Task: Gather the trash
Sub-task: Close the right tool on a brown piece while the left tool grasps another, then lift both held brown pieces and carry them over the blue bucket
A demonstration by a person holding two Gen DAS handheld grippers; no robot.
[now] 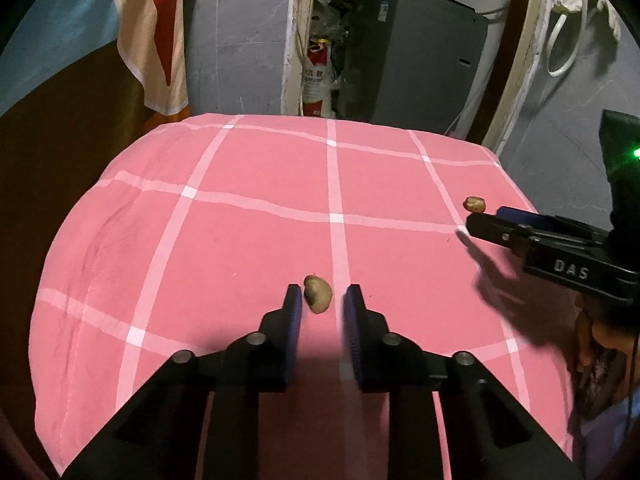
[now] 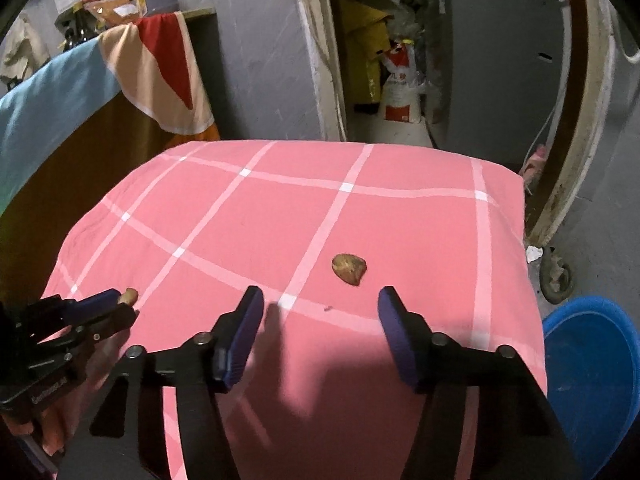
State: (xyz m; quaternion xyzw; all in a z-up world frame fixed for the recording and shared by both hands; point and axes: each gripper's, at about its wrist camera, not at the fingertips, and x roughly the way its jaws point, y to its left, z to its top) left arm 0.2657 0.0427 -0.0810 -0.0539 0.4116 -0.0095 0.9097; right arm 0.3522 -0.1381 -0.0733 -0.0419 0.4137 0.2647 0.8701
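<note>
Fingers of my left gripper (image 1: 320,296) fill the bottom of the left wrist view, spread apart, with a small brown scrap (image 1: 318,293) lying on the cloth between their tips, closer to the left finger; I cannot tell whether it touches. My right gripper (image 2: 320,298) is released too, its blue pads wide apart at the bottom of the right wrist view, gripping nothing. Just beyond them, a little right of centre, lies a second brown scrap (image 2: 349,268), apart from both fingers. Both scraps rest on a pink cloth with white check lines (image 1: 248,248) that covers the middle of each frame. In the left wrist view the right gripper enters from the right edge, its tips near that second scrap. At the lower right of the right wrist view stands a blue tub (image 2: 596,380), beside the pink cloth and below its edge. Farther back, at upper left, a striped towel (image 2: 160,68) hangs; at upper centre a red and white sack (image 2: 402,92) leans beside a grey cabinet (image 2: 496,60).
</note>
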